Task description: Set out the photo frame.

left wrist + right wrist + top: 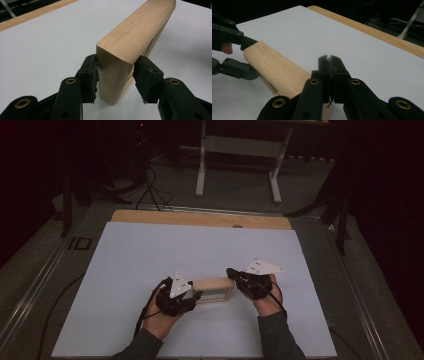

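**Wooden frame stood on edge between two grippers**

High view: the wooden frame (214, 290) stands upright on the white table (150, 255), toward its near edge and about midway along it. The left gripper (196, 295) meets its left end, the right gripper (231, 273) its right end, probably to keep it from toppling.

Left gripper view: the jaws straddle the frame's end; the left pad (93, 75) touches the wood, the right pad (140, 75) sits just beside it, so the hold looks loose.

Right gripper view: the jaws are pressed together with nothing between them, just beside the frame's top corner.
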Tool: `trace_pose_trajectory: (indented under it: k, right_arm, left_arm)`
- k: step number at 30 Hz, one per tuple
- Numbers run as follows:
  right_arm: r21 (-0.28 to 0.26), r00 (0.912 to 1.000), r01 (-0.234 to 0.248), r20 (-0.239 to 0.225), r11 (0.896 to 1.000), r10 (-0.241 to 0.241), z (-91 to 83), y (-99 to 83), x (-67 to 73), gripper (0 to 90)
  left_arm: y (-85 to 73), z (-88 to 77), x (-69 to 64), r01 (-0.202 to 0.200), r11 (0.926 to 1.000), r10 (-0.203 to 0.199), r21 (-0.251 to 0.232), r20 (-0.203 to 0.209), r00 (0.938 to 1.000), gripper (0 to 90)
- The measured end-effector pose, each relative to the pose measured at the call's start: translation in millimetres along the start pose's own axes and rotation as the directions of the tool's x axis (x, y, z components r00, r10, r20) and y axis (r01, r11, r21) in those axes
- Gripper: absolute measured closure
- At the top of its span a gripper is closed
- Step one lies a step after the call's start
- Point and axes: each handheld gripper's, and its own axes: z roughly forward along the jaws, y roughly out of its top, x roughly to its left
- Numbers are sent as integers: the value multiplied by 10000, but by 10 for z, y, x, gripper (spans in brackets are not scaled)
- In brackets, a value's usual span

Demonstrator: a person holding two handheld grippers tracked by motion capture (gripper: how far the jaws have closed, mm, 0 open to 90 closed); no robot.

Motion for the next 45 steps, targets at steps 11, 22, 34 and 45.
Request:
trace_pose_trajectory:
  k: [11, 22, 34, 45]
  right_arm:
    - [-176, 9981, -51, -610, 9998, 40, -89, 10, -53, 542]
    - [211, 9892, -4, -1466, 9998, 35, -54, -25, -74, 370]
    - [1037, 9783, 136, -2071, 9945, 82, 75, -168, -110, 360]
    - [1202, 9808, 208, -1948, 9925, 30, 115, -232, -132, 447]
  left_arm:
    - [-3, 15, 29, 142, 9999, -142, -36, 30, 9999, 548]
    - [-3, 25, 41, 208, 9998, -208, -51, 19, 9998, 569]
    - [-34, 73, 56, 325, 9993, -327, 162, 99, 9994, 570]
    - [-54, 93, 69, 364, 9992, -365, 182, 76, 9993, 585]
